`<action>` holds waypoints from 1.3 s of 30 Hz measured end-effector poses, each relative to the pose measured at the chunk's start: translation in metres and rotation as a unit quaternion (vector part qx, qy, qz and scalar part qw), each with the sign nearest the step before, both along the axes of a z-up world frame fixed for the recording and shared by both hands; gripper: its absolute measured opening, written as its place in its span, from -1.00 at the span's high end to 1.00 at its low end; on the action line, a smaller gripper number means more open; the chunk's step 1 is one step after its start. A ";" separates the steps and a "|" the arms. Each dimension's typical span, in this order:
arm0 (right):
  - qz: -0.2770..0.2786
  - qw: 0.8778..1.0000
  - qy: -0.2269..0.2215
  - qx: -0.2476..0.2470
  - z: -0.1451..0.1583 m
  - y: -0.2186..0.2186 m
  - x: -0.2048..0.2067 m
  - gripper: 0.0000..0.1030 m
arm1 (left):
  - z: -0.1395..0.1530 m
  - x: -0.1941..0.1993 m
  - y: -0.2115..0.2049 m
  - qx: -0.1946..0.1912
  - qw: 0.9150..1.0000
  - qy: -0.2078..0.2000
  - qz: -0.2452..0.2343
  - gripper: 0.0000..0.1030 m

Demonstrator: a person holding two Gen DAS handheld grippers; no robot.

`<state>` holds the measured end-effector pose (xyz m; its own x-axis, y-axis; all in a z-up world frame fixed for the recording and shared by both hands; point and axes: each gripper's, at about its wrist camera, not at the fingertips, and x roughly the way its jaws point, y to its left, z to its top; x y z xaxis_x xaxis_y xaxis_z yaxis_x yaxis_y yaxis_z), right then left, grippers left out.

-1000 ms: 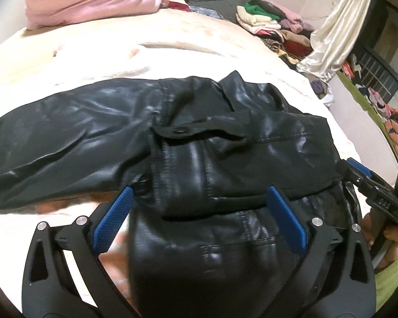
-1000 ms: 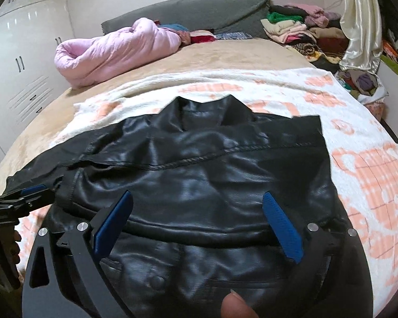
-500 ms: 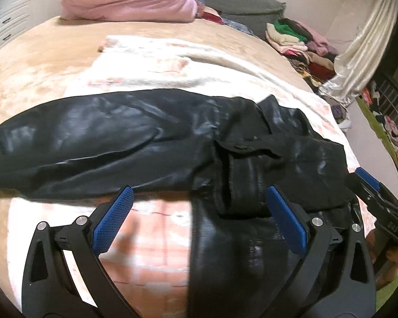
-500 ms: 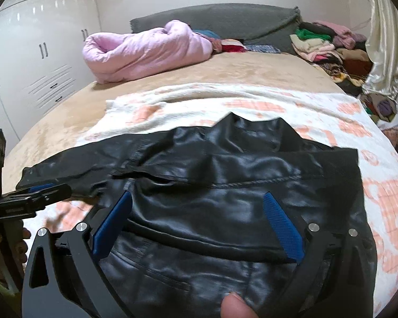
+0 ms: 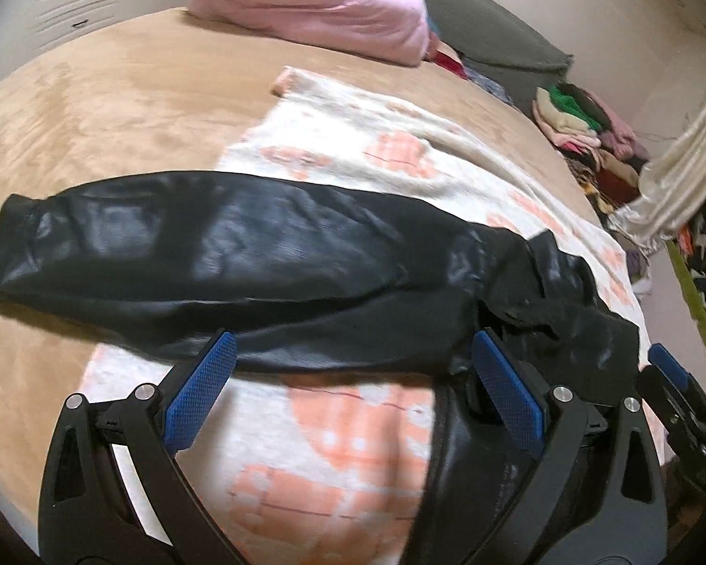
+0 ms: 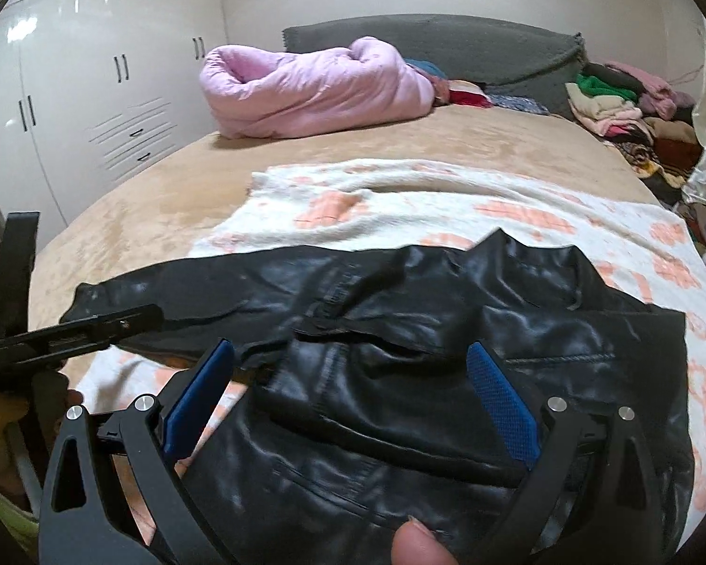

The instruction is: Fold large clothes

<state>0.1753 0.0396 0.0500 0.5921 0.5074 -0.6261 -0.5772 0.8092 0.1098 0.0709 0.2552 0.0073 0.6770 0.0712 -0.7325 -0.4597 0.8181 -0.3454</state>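
Beige bedding [image 6: 174,197] covers the bed I am working on, with a white blanket with orange patches [image 6: 447,197] spread over it as a folding surface. A pink quilt [image 6: 315,89] is bundled up by the grey headboard [image 6: 447,42], and a stack of folded clothes [image 6: 621,108] sits at the far right corner, well apart from my work; I take that for the finished pile.

On the blanket lies the black leather jacket [image 6: 470,329], collar pointing away from me. Its body is bunched and creased in front of me, while one sleeve [image 5: 188,245] stretches out flat to my left, its cuff reaching past the blanket onto the beige bedding. I judge it is laid out that way so it can be folded across the body next.

My left gripper [image 5: 353,391] hovers with its blue pads wide apart, holding nothing; the sleeve's near edge lies just beyond its fingertips, and the jacket's body is under its right finger. My right gripper [image 6: 353,391] is likewise spread and empty, low over the crumpled body of the jacket, which fills the gap between its fingers. A fingertip of mine [image 6: 416,541] shows at the bottom edge of the right view. The left gripper also appears there, side-on, just beside the sleeve's cuff.
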 end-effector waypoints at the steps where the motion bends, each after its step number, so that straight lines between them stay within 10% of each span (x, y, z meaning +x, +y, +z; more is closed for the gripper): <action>1: 0.006 1.000 -0.001 0.001 0.002 0.006 -0.001 -0.91 | 0.000 -0.001 0.003 0.000 1.000 0.000 0.005 -0.82; 20: 0.067 0.998 0.014 0.003 0.007 0.082 -0.003 -0.91 | -0.003 -0.037 0.074 -0.017 0.993 0.010 0.119 -0.82; 39: 0.052 0.998 0.039 0.019 -0.006 0.069 -0.004 -0.91 | -0.045 -0.088 0.159 -0.113 0.962 0.021 0.248 -0.82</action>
<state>0.1712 0.1090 0.0438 0.4845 0.5877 -0.6480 -0.6470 0.7393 0.1867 -0.0173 0.4145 -0.0380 0.5694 0.2147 -0.7935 -0.7923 0.4004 -0.4603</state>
